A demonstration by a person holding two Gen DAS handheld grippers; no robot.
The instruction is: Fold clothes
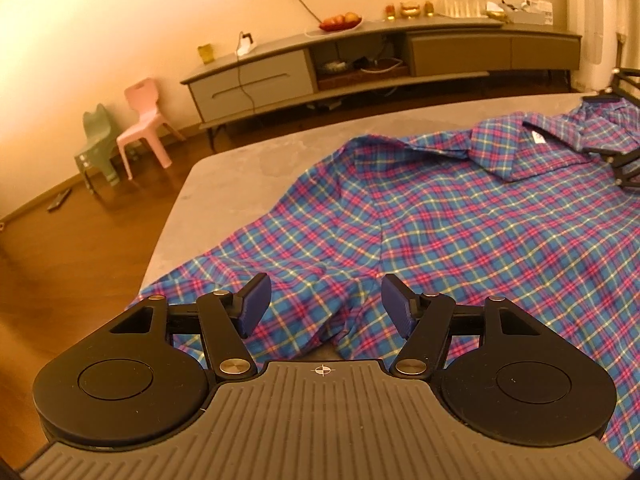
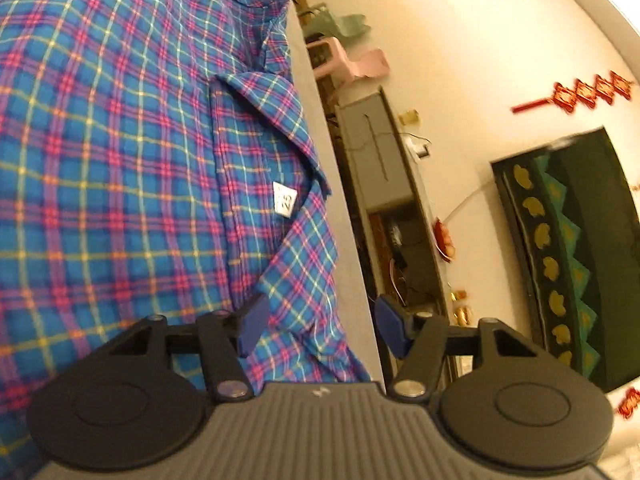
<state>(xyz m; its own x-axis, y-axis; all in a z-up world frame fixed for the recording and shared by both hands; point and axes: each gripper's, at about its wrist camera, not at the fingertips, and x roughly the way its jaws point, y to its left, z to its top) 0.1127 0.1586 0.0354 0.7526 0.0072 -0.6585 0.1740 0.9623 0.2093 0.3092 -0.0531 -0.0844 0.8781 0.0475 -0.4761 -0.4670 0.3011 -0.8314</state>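
Risk: the left gripper [image 1: 325, 308], fingers [image 1: 256, 305] part open and gripping nothing, hangs over a bunched sleeve fold, and closing there could pinch several layers and drag the fold crooked; the right gripper [image 2: 318, 330], likewise part open and empty, straddles the cloth edge by the collar [image 2: 276, 128] and may catch only a thin margin that slips. Item: plaid shirt [image 1: 460, 216], blue with pink and yellow lines, spread back-up on the grey counter [image 1: 256, 152], collar toward the far edge, white size tag [image 2: 285, 199] showing, sleeve rumpled.
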